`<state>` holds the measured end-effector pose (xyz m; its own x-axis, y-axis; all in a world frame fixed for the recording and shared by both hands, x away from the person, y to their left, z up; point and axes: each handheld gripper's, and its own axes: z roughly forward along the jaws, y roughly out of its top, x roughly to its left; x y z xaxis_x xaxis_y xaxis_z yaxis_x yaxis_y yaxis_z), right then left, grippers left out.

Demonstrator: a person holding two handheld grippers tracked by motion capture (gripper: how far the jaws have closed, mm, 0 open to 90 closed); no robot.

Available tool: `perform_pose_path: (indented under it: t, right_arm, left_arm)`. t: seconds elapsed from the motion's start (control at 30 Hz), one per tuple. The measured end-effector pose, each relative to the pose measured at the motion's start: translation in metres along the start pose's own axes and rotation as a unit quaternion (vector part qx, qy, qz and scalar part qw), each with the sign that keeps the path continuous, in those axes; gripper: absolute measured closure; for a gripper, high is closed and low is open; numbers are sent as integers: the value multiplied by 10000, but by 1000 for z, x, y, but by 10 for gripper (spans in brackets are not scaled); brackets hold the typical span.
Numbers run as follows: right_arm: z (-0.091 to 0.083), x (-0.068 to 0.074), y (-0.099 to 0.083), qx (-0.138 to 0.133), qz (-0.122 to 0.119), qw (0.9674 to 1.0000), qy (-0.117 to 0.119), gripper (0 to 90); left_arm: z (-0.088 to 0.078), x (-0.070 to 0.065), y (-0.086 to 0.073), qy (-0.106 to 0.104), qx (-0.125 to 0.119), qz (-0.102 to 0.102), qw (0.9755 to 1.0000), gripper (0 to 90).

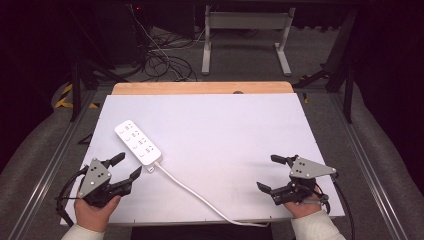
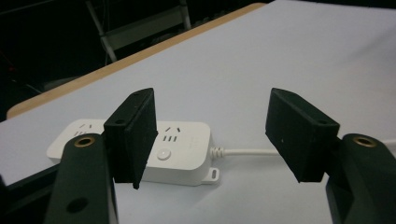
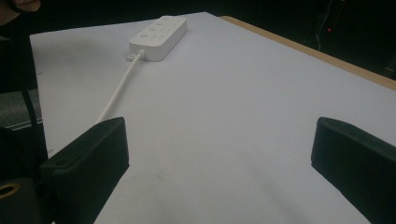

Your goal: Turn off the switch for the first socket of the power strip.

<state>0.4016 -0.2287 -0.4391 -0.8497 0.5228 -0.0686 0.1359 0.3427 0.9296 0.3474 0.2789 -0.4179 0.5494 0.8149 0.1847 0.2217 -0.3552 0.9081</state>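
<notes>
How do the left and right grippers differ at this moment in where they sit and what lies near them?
The left gripper sits at the table's near left, its fingers close to the white power strip; the right gripper sits at the near right, far from the strip, over bare white tabletop. The left gripper points up and right toward the strip's cable end; the right gripper points left. Both are open, empty and hand-held.

The high view looks forward and down on the whole white counter (image 1: 225, 150) from the person's side. The left gripper view sits low near the counter's 8 o'clock corner, facing toward 1 o'clock, close to the power strip (image 2: 177, 149). The right gripper view sits low near 4 o'clock, facing toward 10 o'clock, far from that strip. All three share the strip and its cord (image 3: 116, 93).
</notes>
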Motion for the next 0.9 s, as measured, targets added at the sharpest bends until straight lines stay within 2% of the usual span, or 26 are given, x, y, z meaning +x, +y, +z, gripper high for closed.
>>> perform_pose_path:
  t: [0.2, 0.27, 0.3, 0.37, 0.7, 0.9]
  right_arm:
    - [2, 1, 0, 34, -6, 10000, 37, 47]
    - [2, 1, 0, 36, 4, 10000, 42, 47]
    - [2, 1, 0, 38, 6, 10000, 47, 47]
    - [2, 1, 0, 53, 11, 10000, 56, 47]
    - [3, 1, -1, 64, 9, 10000, 67, 48]
    - [3, 1, -1, 61, 8, 10000, 74, 49]
  left_arm:
    - [2, 3, 8, -90, 133, -12, 9999, 434]
    - [3, 3, 10, -141, 162, -114, 9997, 452]
    - [3, 5, 12, -147, 181, -73, 9997, 479]
    - [4, 6, 15, -160, 215, -113, 9996, 511]
    - [11, 13, 28, -253, 356, -189, 9989, 562]
    - [15, 18, 30, -268, 395, -219, 9986, 575]
